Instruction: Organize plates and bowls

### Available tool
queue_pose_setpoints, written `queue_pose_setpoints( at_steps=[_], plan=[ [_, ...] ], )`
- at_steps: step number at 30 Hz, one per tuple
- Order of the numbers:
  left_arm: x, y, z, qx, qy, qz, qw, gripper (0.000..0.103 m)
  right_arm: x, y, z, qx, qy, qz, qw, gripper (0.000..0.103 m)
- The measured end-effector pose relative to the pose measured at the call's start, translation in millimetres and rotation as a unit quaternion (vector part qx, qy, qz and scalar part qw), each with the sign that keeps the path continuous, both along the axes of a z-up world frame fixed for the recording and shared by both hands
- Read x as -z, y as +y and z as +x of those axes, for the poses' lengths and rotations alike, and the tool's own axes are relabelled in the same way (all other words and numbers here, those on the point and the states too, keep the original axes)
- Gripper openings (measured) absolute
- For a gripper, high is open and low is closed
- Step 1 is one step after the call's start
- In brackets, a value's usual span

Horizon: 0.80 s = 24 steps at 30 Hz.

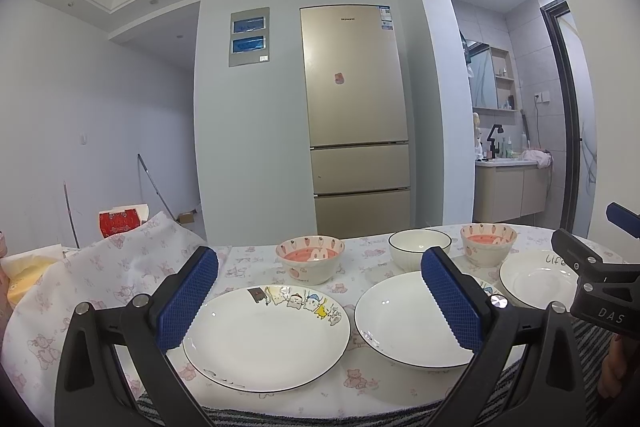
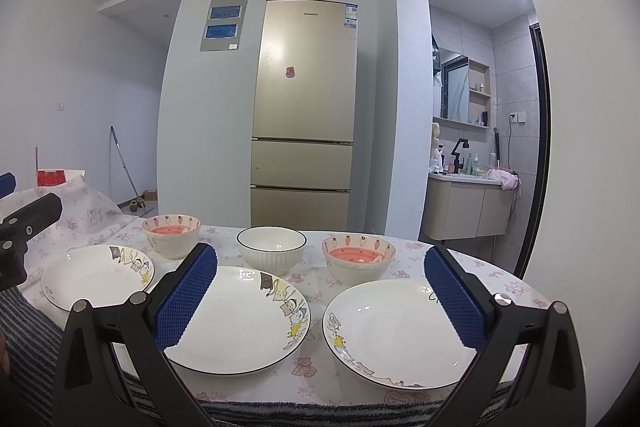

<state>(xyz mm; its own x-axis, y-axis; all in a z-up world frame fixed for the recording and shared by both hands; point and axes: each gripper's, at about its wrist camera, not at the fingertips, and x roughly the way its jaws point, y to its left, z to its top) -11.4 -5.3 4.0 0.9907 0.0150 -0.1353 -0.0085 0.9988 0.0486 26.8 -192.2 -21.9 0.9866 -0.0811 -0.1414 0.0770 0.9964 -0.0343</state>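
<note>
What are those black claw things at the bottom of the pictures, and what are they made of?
They are two hand-held grippers. The left gripper and right gripper look alike: black angular plastic arms joined with silver bolts, each ending in two flat fingers faced with blue, grid-textured pads. The right one, seen side-on from the left camera, carries white "DAS" lettering. No cables or sleeves show.

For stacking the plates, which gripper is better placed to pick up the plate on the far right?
The right gripper, probably. In its view the rightmost plate lies just ahead, between its open fingers. The left gripper is open too, but faces the left plate.
</note>
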Motion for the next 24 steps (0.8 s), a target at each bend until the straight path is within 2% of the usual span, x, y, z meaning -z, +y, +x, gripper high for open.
queue_pose_setpoints(
  at_steps=[24],
  plan=[
    [1.2,-0.7,-0.9,0.0,0.0,0.001,1.0,0.103,0.0,0.0,-0.7,0.0,-0.001,0.0,1.0,0.103]
  ],
)
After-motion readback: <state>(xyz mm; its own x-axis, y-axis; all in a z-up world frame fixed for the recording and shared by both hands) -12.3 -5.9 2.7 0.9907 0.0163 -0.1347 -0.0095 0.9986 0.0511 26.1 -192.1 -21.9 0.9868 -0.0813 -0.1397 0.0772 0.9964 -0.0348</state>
